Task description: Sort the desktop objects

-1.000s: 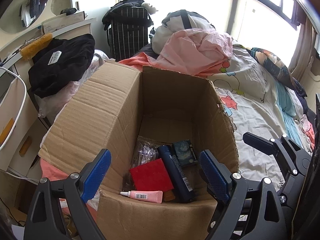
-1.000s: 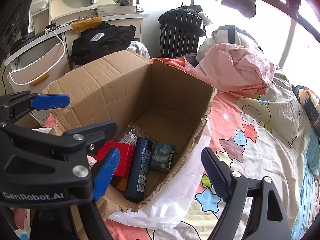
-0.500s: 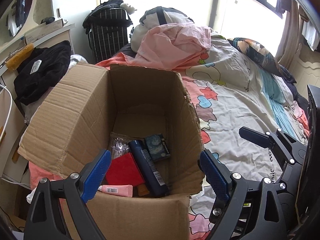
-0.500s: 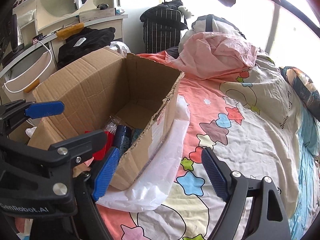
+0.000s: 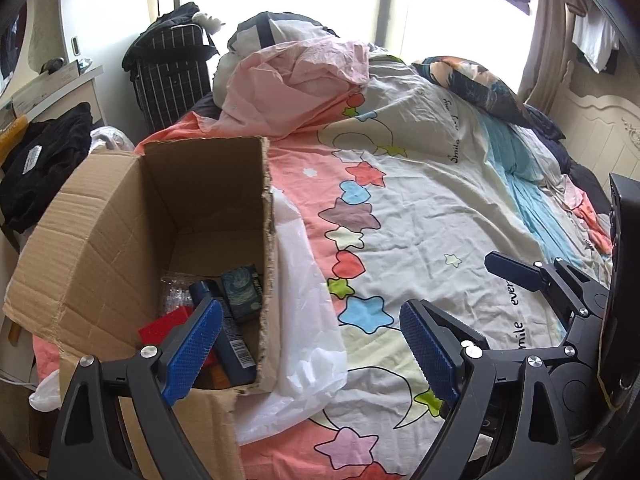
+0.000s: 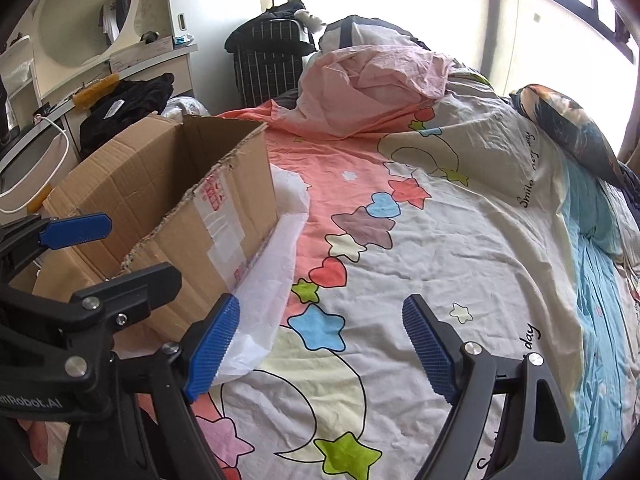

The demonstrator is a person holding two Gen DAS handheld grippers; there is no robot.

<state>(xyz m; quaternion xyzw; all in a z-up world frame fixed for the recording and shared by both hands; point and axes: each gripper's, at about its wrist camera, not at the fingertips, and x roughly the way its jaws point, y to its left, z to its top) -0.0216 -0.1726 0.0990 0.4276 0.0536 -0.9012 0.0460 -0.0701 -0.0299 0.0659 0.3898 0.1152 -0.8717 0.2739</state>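
The bed (image 6: 460, 240), under its star-printed quilt, carries everything I work with, and the cardboard box (image 5: 100, 240) sits open-topped along its left edge, with a white plastic bag (image 5: 308, 300) spread on the quilt against the box's right wall. In the box's near end lie the sorted things: a dark blue bottle (image 5: 232, 340) with its long axis running from the near wall toward the far wall, a small starry-night printed carton (image 5: 242, 292) just to its right against the box's right wall, a red flat pack (image 5: 168, 326) to its left, and a crinkled clear wrapper (image 5: 174, 292) behind that. All of this lies to the left of both my tools. My left gripper (image 5: 310, 354) hangs nearer, its left pad over the box's near right corner and its right pad out over the quilt; its jaws stand wide apart and hold nothing. My right gripper (image 6: 320, 354) hovers over bare quilt further right, jaws equally wide and empty, seeing only the box's outer right wall with its shipping label (image 6: 224, 224). I see no loose object on the quilt ahead, so I judge the next pick lies out of frame, and the left arm is better placed for any drop into the box.
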